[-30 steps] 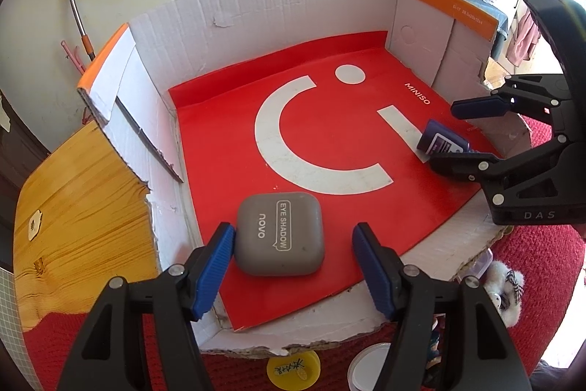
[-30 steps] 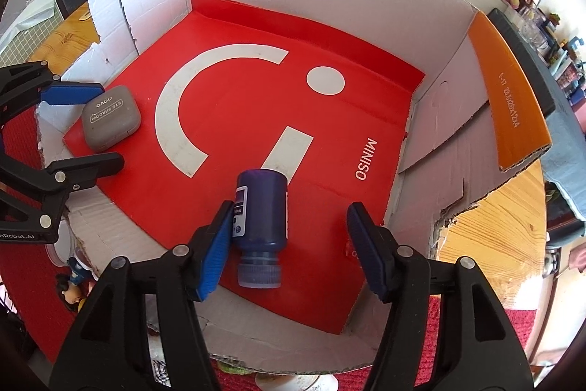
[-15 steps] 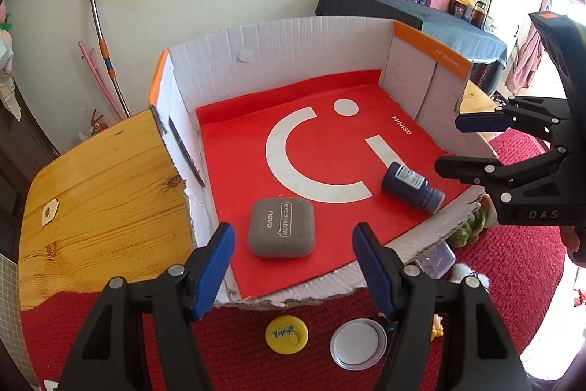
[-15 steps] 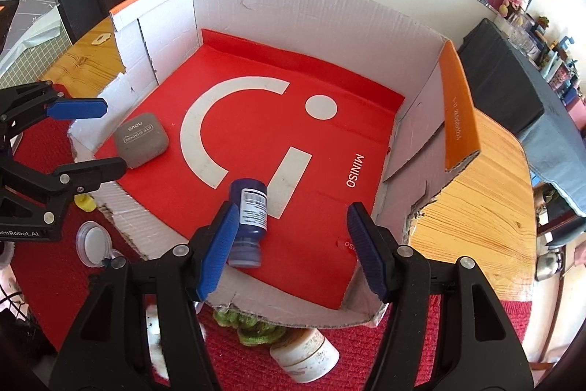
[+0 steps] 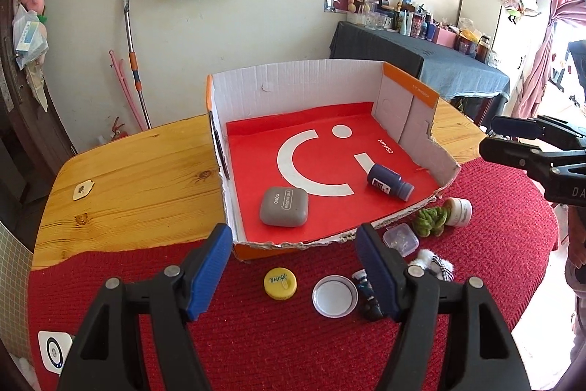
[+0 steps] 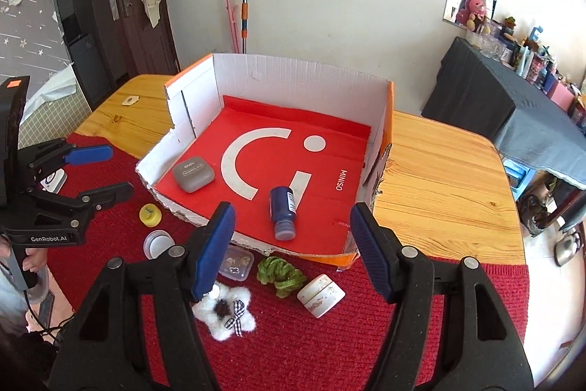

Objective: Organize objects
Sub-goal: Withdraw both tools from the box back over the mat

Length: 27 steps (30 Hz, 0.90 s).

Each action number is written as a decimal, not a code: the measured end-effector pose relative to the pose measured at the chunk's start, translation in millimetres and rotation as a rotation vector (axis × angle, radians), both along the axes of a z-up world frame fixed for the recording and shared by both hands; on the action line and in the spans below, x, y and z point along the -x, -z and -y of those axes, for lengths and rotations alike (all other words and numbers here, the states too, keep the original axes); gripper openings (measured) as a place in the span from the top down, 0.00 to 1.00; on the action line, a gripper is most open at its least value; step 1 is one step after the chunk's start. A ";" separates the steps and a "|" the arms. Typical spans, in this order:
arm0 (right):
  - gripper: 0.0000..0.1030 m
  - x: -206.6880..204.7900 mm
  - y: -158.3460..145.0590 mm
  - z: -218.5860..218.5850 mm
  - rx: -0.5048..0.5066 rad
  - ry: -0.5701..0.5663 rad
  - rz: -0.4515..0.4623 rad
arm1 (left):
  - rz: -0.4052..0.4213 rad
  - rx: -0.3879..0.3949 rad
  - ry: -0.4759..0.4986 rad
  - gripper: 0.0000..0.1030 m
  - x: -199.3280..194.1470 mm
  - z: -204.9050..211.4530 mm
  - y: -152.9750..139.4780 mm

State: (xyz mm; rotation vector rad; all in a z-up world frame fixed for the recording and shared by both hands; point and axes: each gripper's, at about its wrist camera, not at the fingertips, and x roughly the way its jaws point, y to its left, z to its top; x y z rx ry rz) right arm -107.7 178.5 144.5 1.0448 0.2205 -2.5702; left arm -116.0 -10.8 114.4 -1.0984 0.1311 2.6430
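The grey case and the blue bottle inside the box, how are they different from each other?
The grey case is a flat, rounded square resting on its broad face, while the blue bottle is a cylinder lying on its side. The case is matte grey with white lettering on top; the bottle is dark blue with a white label and a paler blue cap. The case lies near the box's left wall, the bottle further right. Both rest on the red floor, free of either gripper.
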 end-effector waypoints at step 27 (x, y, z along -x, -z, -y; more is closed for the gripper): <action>0.23 -93.9 31.5 5.9 0.036 0.073 -0.226 | -0.151 -0.028 -0.105 0.06 -78.2 -12.2 17.5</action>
